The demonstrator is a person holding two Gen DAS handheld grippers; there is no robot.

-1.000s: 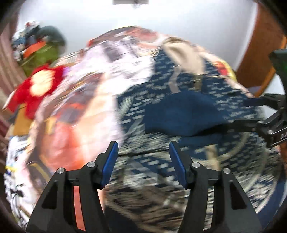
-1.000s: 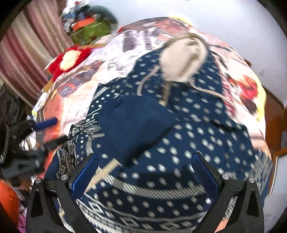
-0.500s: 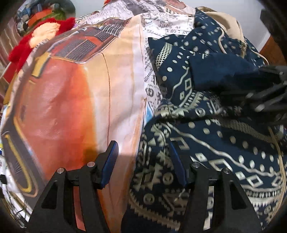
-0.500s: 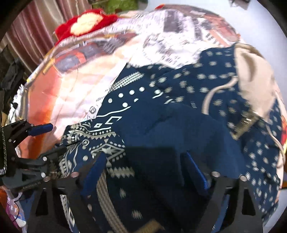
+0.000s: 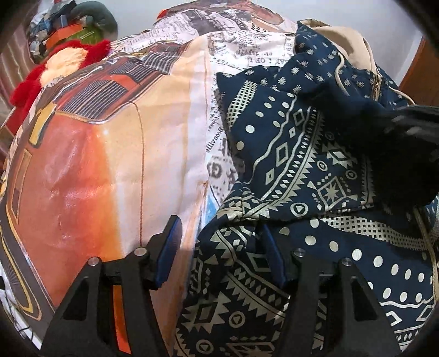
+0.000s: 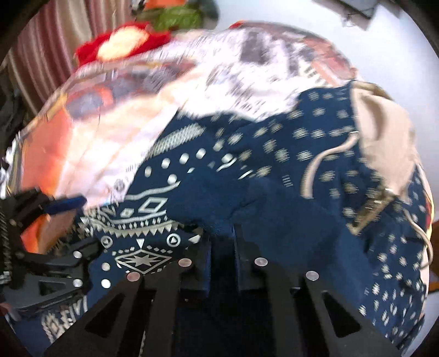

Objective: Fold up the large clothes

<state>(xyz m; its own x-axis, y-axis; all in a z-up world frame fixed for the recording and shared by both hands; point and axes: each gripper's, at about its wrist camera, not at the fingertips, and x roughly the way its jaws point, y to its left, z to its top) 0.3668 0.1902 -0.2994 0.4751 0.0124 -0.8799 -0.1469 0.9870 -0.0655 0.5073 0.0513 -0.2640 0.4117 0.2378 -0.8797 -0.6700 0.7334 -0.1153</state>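
Observation:
A navy hoodie (image 5: pixel 301 164) with cream geometric print lies spread on a bed; its beige hood lining (image 6: pixel 384 137) faces up at the far end. My left gripper (image 5: pixel 221 252) is open over the hoodie's left hem edge: one finger rests on the sheet, the other is at the cloth, and the edge runs between them. My right gripper (image 6: pixel 222 255) is closing, its jaws nearly together on a plain navy fold of the hoodie (image 6: pixel 274 192). In the left wrist view the right gripper (image 5: pixel 411 129) is a dark blur at the right. The left gripper (image 6: pixel 74 228) shows at the lower left of the right wrist view.
The bed sheet (image 5: pixel 96 164) has an orange car and newspaper print and lies bare to the left of the hoodie. A red plush toy (image 5: pixel 55 68) and a green one (image 6: pixel 175 16) sit at the far left. A striped curtain (image 6: pixel 41 55) hangs left; wooden furniture (image 5: pixel 419 71) stands right.
Both grippers came down onto the hoodie. The right jaws went from wide open to nearly together on the navy fold. The left gripper kept its opening and settled at the hem edge.

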